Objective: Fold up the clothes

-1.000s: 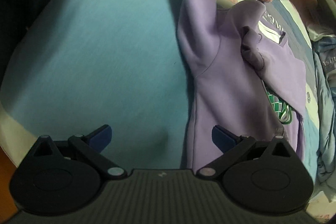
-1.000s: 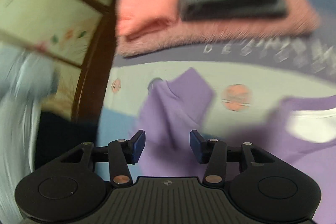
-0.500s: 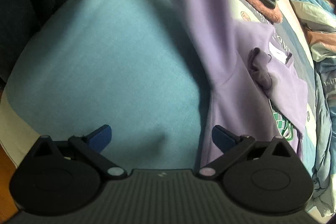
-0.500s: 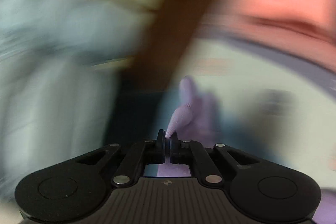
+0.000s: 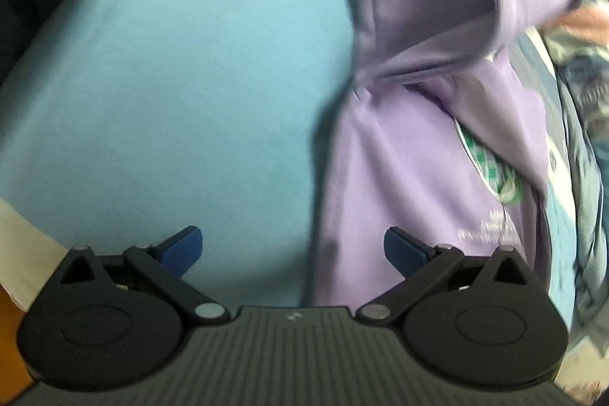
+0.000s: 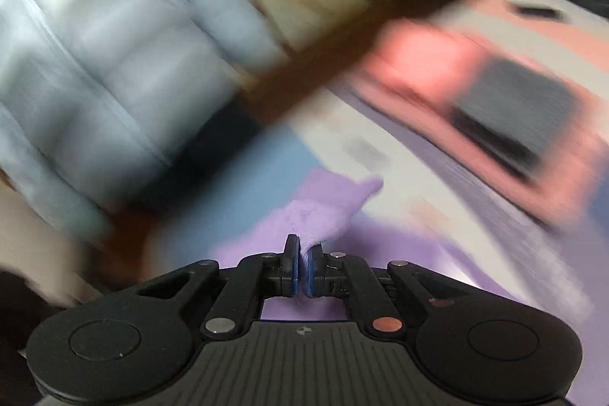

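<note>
Right tool (image 6: 300, 267) pinches the purple sweatshirt's sleeve cuff (image 6: 327, 212). Left tool (image 5: 293, 250) gapes wide over the bed (image 5: 171, 82); the purple sweatshirt (image 5: 411, 177) lies along the bed's right side.

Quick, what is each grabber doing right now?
Left gripper: open, holding nothing.
Right gripper: closed on the purple sweatshirt's sleeve.

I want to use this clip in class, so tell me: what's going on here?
A person is folding a purple sweatshirt on a bed with a blue sheet. The right gripper is shut on a sleeve, lifting it across the body of the garment. The left gripper hovers open over the sweatshirt's near edge, holding nothing. Folded clothes lie beyond, blurred.
</note>
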Available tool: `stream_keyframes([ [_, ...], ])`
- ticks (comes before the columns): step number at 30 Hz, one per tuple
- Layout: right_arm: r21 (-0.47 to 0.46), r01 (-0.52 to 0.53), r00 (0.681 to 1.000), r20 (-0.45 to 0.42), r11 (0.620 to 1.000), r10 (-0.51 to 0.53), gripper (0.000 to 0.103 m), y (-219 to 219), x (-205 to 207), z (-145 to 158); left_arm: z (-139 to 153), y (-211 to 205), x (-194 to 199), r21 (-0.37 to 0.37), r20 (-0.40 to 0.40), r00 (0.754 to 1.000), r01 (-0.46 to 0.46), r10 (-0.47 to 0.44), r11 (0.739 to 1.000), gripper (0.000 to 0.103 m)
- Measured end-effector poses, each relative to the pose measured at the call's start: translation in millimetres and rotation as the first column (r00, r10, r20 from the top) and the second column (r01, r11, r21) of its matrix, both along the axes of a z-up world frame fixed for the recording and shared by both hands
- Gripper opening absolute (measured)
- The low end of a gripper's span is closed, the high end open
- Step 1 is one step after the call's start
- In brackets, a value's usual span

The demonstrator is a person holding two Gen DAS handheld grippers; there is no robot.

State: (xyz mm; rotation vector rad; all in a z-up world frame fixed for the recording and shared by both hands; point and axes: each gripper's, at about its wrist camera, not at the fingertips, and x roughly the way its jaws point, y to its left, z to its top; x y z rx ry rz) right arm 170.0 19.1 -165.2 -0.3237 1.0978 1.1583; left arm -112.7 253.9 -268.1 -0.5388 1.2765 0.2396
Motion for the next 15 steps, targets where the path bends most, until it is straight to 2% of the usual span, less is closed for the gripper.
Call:
stream_keyframes([
  [2,-0.189,0.097,0.995,0.047,0.977,-0.090,0.007,-32,-1,-46,-4,-14,4,-0.002,-0.010,0.999,0.035,-0.035,0.999,0.102],
  [3,-0.282,0.152,0.988,0.084,0.947,-0.133,0.007,-47,-4,-69,-5,-21,7,-0.004,-0.015,0.999,0.049,-0.049,0.999,0.102],
  [4,-0.323,0.202,0.978,0.120,0.925,-0.171,0.007,-58,-10,-82,-7,-27,9,-0.005,-0.020,0.998,0.063,-0.063,0.998,0.102],
  [6,-0.309,0.301,0.950,0.176,0.902,-0.257,0.008,-73,-25,-91,-7,-38,14,0.000,-0.021,0.995,0.094,-0.094,0.996,0.102],
  [8,-0.232,0.426,0.899,0.220,0.874,-0.380,0.012,-79,-40,-85,-7,-48,20,0.009,-0.020,0.993,0.120,-0.120,0.993,0.102],
  [9,-0.192,0.487,0.865,0.239,0.852,-0.441,0.023,-81,-48,-82,-8,-53,23,0.012,-0.021,0.991,0.130,-0.130,0.991,0.102],
  [11,-0.171,0.626,0.765,0.326,0.761,-0.556,0.032,-87,-59,-80,-9,-61,26,0.016,-0.021,0.989,0.144,-0.143,0.989,0.102],
  [12,-0.145,0.695,0.700,0.361,0.705,-0.616,0.032,-90,-66,-78,-9,-66,27,0.018,-0.019,0.988,0.152,-0.151,0.988,0.102],
  [14,-0.069,0.814,0.550,0.409,0.577,-0.728,0.034,-96,-81,-70,-14,-79,33,0.029,-0.021,0.984,0.176,-0.175,0.984,0.102],
  [15,-0.039,0.819,0.540,0.389,0.572,-0.746,0.034,-94,-86,-68,-17,-85,37,0.041,-0.021,0.981,0.193,-0.192,0.980,0.102],
])
